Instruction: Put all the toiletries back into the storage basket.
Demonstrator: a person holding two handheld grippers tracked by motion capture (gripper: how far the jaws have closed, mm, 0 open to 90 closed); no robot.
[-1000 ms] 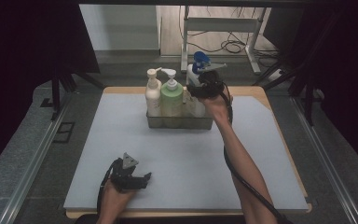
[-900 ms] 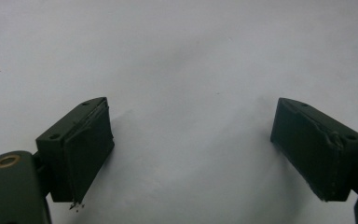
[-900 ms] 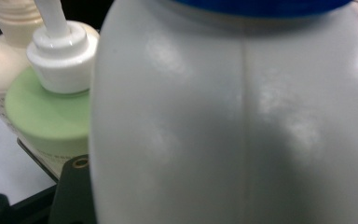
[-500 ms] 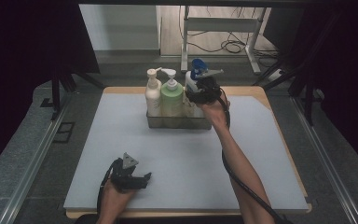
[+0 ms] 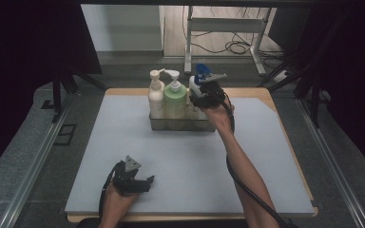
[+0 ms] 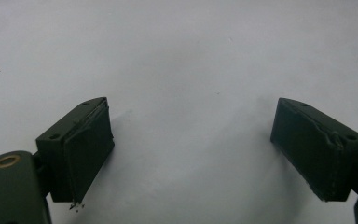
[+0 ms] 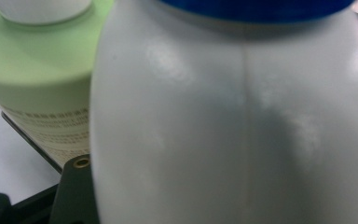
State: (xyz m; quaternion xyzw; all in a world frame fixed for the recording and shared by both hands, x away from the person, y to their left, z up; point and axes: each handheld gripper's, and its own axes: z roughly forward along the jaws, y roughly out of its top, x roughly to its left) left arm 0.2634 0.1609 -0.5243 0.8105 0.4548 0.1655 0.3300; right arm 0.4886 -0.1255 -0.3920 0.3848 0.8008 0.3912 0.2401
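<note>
A: Since a second ago your right gripper [image 5: 200, 97] has slid a little toward nine o'clock along the far side of the table, closing in on the white plastic bottle with the blue cap [image 5: 197, 81]; your left gripper [image 5: 142, 183] has stayed put near the front edge.

B: Where is that bottle now?

A: It stands upright at the three o'clock end of the clear rectangular bin [image 5: 180, 124], which sits toward twelve o'clock on the pale grey table mat [image 5: 185, 161]. Just beside it at nine o'clock is the pale green pump bottle [image 5: 175, 99], and beyond that the cream pump bottle [image 5: 156, 92].

B: Do you have hold of it?

A: You are pressed right up against it: in the right gripper view the white bottle [image 7: 233, 116] is hard against the camera, with the green one [image 7: 37, 70] at its ten o'clock. Its body hides the pads, so I cannot tell whether the jaws have clamped it or only stand around it.

B: And the left one?

A: In the left gripper view your jaws are spread wide over bare mat [image 6: 186, 70], holding nothing.
</note>
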